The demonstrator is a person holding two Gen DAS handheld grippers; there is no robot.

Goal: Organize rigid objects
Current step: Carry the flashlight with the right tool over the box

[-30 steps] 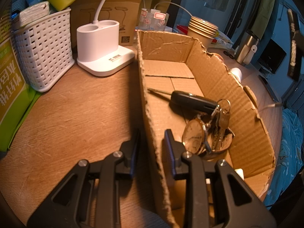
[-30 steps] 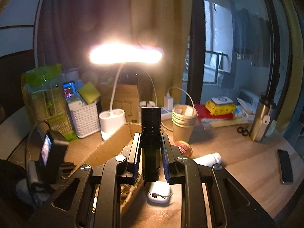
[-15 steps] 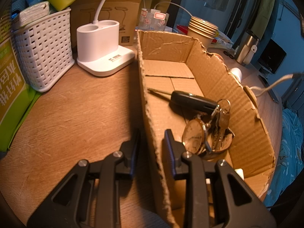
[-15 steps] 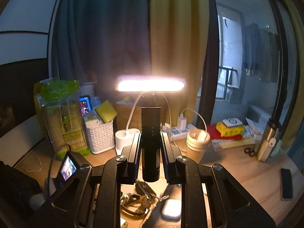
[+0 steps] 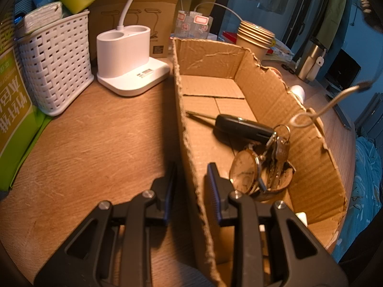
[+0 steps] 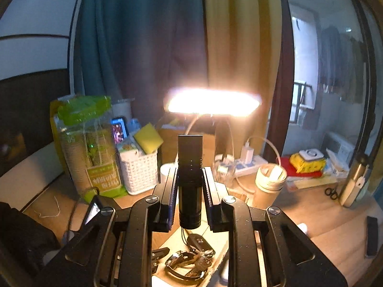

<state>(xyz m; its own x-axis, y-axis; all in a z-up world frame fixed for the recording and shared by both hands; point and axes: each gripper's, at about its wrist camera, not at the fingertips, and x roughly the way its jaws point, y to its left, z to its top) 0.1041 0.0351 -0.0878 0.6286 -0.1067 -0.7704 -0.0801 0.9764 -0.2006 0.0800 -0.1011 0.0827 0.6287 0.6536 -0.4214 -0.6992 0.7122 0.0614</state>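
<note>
The black flashlight (image 6: 190, 181) stands upright between the fingers of the right gripper (image 6: 190, 186), long axis vertical, its wider end up and its narrow tail down with a thin lanyard hanging from it — the fingers are closed on its body. It is held in the air above the cardboard box (image 5: 263, 91), where a bunch of keys (image 5: 278, 148), a wristwatch (image 5: 246, 169) and a black-handled screwdriver (image 5: 239, 125) lie on the bottom. The left gripper (image 5: 190, 179) straddles the box's near wall, fingers a little apart, one on each side — whether they touch it I cannot tell. The box rests on the wooden table (image 5: 95, 143), near a white lamp base (image 5: 131, 64) and white basket (image 5: 57, 59).
</note>
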